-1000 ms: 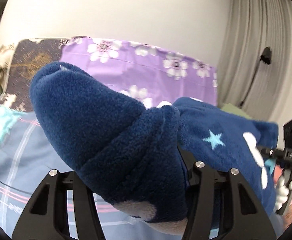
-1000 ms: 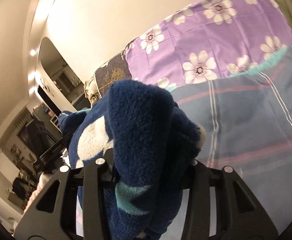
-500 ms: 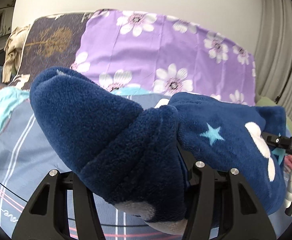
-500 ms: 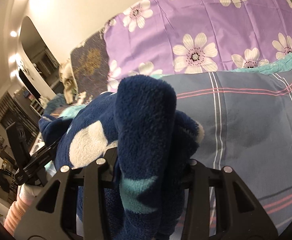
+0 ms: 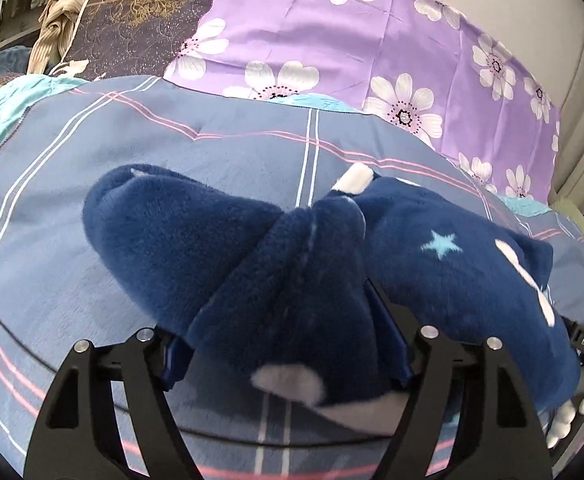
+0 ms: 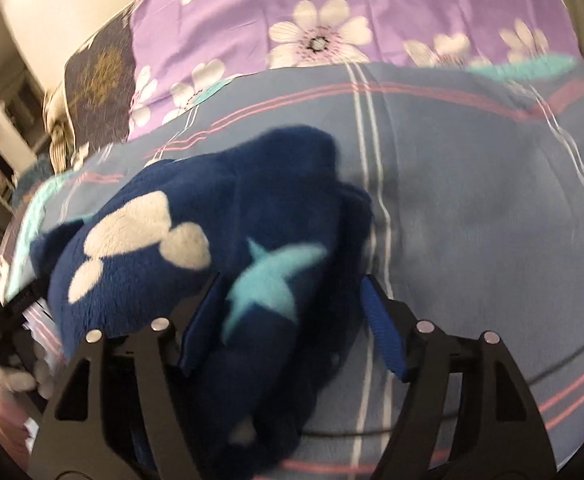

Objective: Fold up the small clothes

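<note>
- Fleece garment (image 5: 220, 240), dark blue with white blobs and a pale blue star, bunched on the blue plaid bedcover (image 5: 172, 136), roughly mid-bed, well short of the purple flowered pillow (image 5: 371, 32) at the head edge.
- Shape: thick roll or bundle, one end toward each gripper; the right wrist view shows the same garment (image 6: 196, 248), blurred.
- Left gripper (image 5: 288, 356): jaws have just been opening, now spread; a fold of fleece sits between them, but gaps show beside the blue pads, so it looks let go rather than pinched.
- Right gripper (image 6: 288, 344): also just been opening; the right pad stands clear of the cloth, the left side is partly hidden by fleece. Reads as released.
- Progress, judged: garment laid down on the bedcover, release underway. It looks lumpy, not flat; whether it counts as a finished fold I cannot tell.
- Left to do, likely: pull both grippers out without dragging the fleece, then flatten or fold once more.
- Far left: beige knit (image 5: 56, 28) on a dark patterned cushion (image 5: 132, 8).
</note>
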A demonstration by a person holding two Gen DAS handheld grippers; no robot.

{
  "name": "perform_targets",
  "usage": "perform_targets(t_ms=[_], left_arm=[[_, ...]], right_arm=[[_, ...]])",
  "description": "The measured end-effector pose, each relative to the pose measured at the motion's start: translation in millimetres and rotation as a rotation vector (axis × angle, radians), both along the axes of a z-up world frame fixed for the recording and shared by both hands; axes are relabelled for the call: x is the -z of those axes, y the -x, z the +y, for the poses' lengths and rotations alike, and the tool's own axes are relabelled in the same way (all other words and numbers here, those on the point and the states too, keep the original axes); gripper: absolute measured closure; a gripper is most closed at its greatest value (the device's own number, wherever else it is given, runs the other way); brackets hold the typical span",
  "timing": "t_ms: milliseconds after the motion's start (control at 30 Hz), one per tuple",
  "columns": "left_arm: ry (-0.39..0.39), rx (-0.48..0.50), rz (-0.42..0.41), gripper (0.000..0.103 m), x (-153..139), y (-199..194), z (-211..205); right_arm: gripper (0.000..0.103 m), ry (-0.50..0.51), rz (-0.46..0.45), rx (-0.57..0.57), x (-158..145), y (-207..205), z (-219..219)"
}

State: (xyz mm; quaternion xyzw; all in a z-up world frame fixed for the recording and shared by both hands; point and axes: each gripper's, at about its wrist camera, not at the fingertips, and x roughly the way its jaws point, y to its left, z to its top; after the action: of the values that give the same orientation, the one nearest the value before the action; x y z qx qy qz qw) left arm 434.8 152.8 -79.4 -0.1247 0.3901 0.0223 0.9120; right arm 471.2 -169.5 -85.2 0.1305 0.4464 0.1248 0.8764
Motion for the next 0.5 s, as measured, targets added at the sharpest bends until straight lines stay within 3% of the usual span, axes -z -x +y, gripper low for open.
perform_targets(t_ms=[200, 300, 367, 500], left_arm=[[-0.111, 0.032, -0.061, 0.021, -20, 43, -15], [-0.230, 0.099, -0.112, 0.020, -34, 81, -32], [-0.268, 0.152, -0.154, 0.016, -44, 111, -45], [-0.283, 0.222, -0.277, 0.004, -69, 183, -69]], right_arm=[[0.032, 0.071, -0.122, -0.026, -22, 62, -9], [0.030, 0.153, -0.198, -0.040, -32, 107, -17], [0.030, 0.182, -0.238, -0.046, -37, 140, -24], [0.010, 0.200, -0.360, -0.032, -58, 212, -35]])
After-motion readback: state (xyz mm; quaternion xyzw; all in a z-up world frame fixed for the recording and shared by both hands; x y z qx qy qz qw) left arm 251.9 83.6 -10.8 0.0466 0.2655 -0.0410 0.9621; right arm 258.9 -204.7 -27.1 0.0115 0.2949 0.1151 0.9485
